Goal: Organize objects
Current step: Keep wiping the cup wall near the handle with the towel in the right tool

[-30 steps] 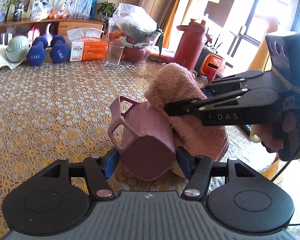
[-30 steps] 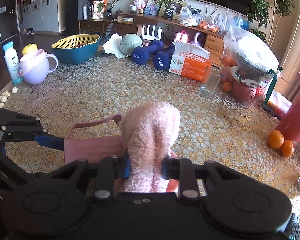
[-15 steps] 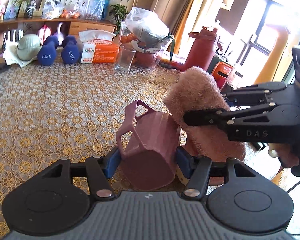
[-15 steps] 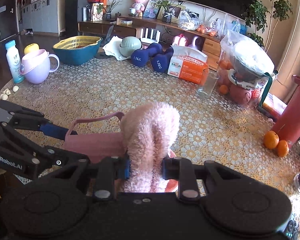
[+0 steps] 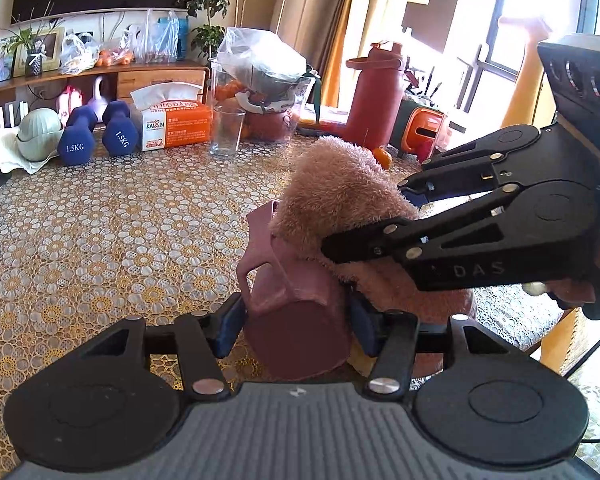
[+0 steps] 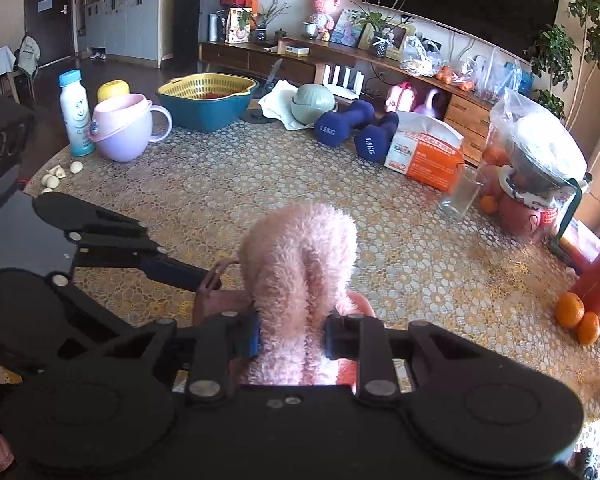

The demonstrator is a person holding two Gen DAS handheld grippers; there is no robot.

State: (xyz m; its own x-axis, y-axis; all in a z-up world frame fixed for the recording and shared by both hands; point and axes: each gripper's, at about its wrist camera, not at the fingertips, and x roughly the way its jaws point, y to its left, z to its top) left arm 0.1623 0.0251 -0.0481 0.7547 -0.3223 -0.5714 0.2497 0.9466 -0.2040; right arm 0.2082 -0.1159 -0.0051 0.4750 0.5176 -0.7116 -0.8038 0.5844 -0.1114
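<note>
The left gripper (image 5: 296,330) clamps a mauve mug (image 5: 296,312) above the patterned table (image 5: 100,232) while the right gripper (image 5: 384,216), entering from the right, pinches a fuzzy pink towel (image 5: 340,196) pressed against the mug's far side.

A home living room is indicated; wall-mounted television (image 6: 464,4), wooden sideboard (image 6: 260,58) crowded with framed photo (image 6: 388,36), potted plants (image 6: 572,44), curtained window (image 5: 496,40), lace-covered desk (image 5: 100,240)

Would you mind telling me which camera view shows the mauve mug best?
The left wrist view: the mauve mug fills the centre, handle and body visible. In the right wrist view, only a sliver of it shows behind the fluffy pink towel.
</note>
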